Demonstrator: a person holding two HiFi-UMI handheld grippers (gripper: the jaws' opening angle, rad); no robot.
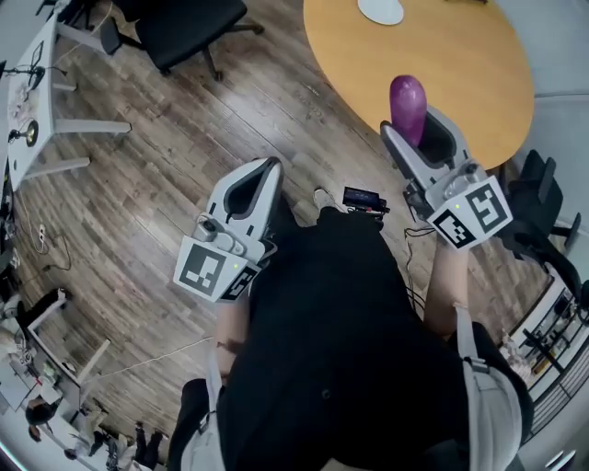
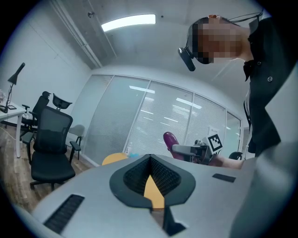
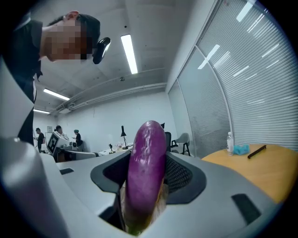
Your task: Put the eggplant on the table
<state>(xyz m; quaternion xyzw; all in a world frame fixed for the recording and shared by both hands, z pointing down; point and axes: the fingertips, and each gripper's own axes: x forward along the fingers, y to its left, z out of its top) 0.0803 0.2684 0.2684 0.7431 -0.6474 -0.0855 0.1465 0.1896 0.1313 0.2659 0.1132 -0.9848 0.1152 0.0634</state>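
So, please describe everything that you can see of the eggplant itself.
The eggplant is long, rounded and purple, with glossy, slightly dimpled skin; whether it is real or plastic I cannot tell. Its greenish stem end sits deep between the jaws of the right tool, whose pads press its two sides. The rounded tip sticks out forward beyond the jaws. It is held in the air, touching nothing else, and in the head view it appears over the near edge of the round orange table.

We are seeing only the upper part of the eggplant (image 1: 408, 103); its lower end is sitting hidden between the right gripper's (image 1: 411, 124) jaws. The table (image 1: 460, 55) is running off the top edge, along with a white thing (image 1: 380, 9) we are failing to identify.
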